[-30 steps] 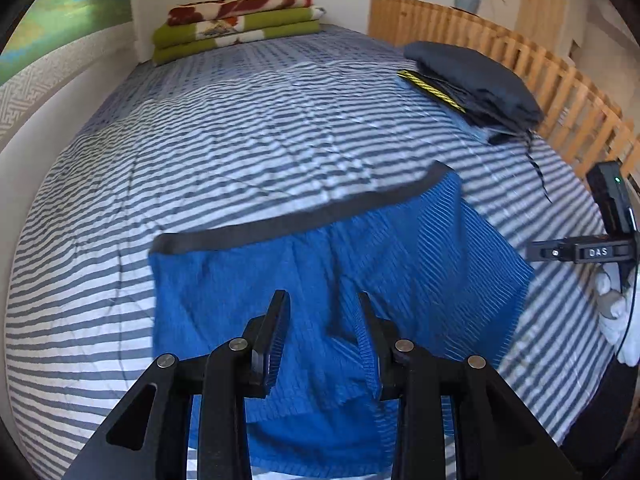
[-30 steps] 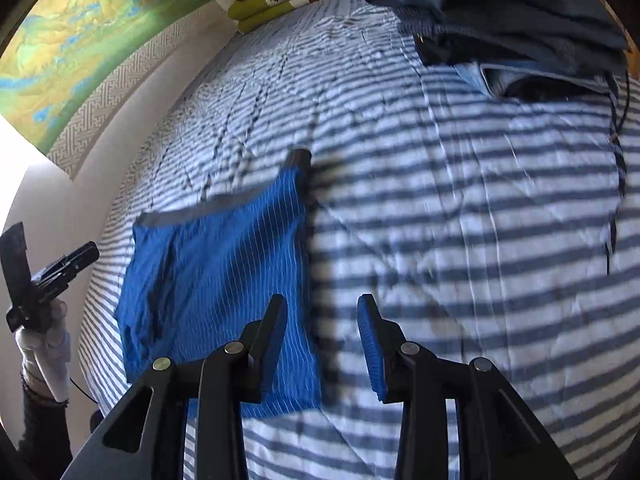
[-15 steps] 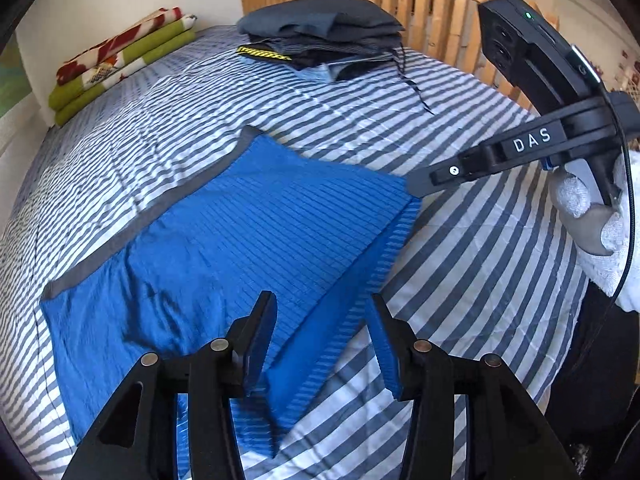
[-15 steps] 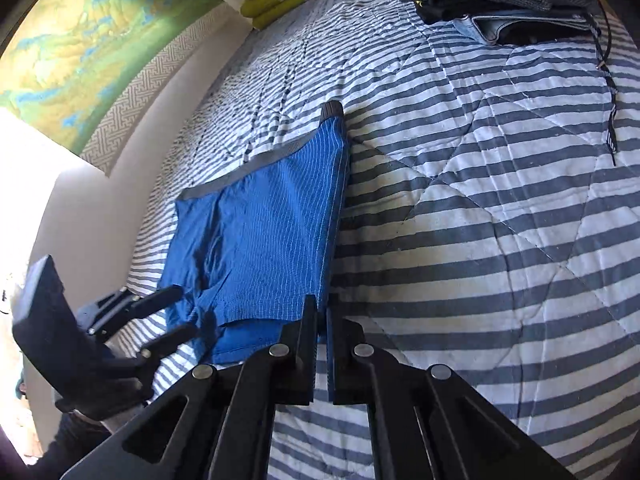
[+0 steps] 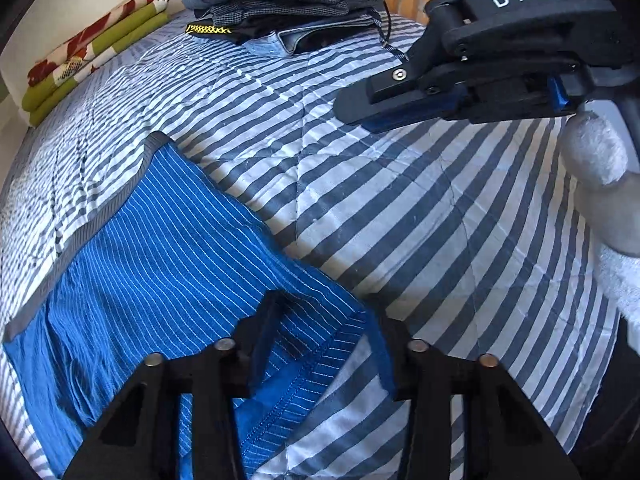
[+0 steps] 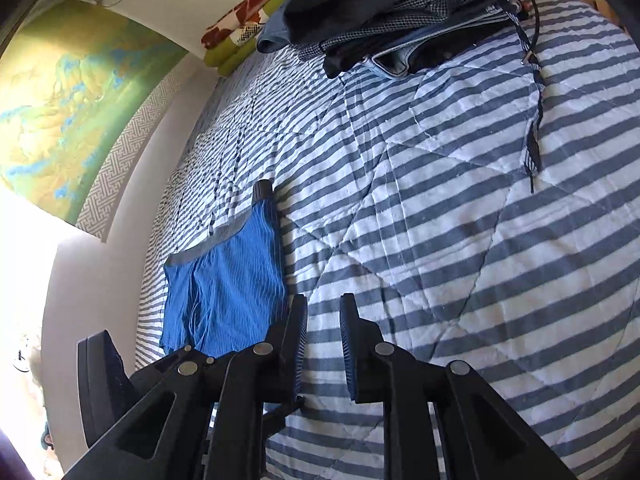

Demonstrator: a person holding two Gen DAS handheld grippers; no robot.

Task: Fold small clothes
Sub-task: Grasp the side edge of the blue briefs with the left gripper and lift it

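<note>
Shorts: blue pinstriped shorts [image 5: 168, 248] lie flat on the striped bed [image 5: 420, 216], grey waistband [image 5: 92, 224] at the far side, one leg hem nearest the cameras
Long axis: the waistband runs from near left to far right in the left wrist view; the free side edge faces the bare bed on the right
Left claw: left claw [image 5: 324, 344] has its fingers apart, straddling the near hem corner, the cloth lying between them but not pinched
Right claw: right claw [image 6: 322, 344] is parted by a narrow gap, holding nothing, just beside the shorts' right edge, over bare bed
Nearer arm: the left is on the cloth; the right is just off it
Likely next move: closing the left on the hem corner and carrying it across toward the waistband or the other side, a judgement only
Around: a pile of dark clothes [image 5: 292, 8] well beyond the shorts; folded green and red blankets [image 5: 92, 48] by the wall
In the way: nothing lies on the shorts; the right claw's body hangs close above the bed, well apart from the cloth
</note>
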